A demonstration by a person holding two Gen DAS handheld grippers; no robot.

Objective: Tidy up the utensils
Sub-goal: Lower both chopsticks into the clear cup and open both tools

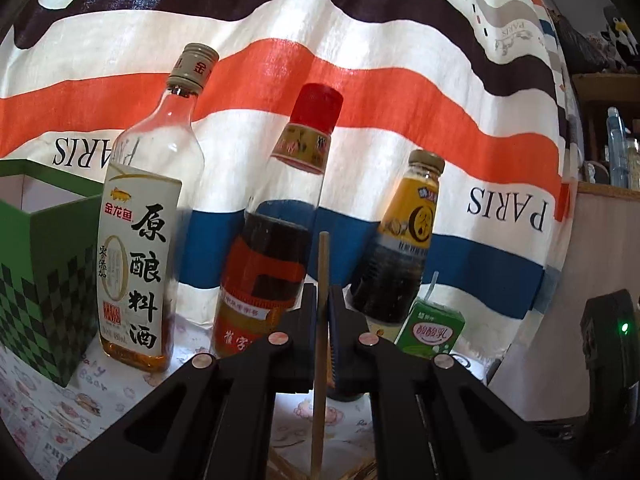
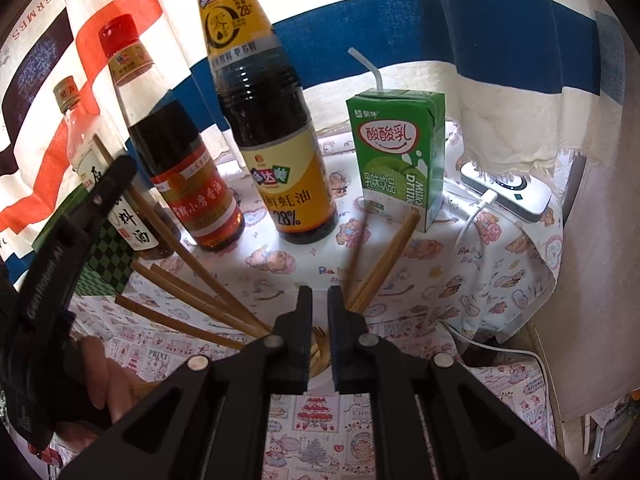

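Striped cloth backdrop, tabletop under a cartoon-print cover. Task item: wooden chopsticks. One chopstick stands near upright, pinched in the left gripper, fingers pressed together on it; its lower end drops toward more sticks, barely visible at the bottom edge of the left view. In the right view the rest of the chopsticks fan out left and right from a spot hidden behind the right gripper; a fork-like tip shows there too, container itself not clear.

Progress, as judged: early to mid. One stick lifted, many still splayed in a loose fan, nothing visibly sorted. Green checkered box at left is open and could be the destination, can't tell.

Right gripper: fingers nearly together, thin gap, nothing visibly between them, hovering over the bundle.

Around: cooking wine bottle, red-capped sesame oil bottle, oyster sauce bottle, green drink carton with straw, white device with cable at far right. A hand shows lower left in the right view.
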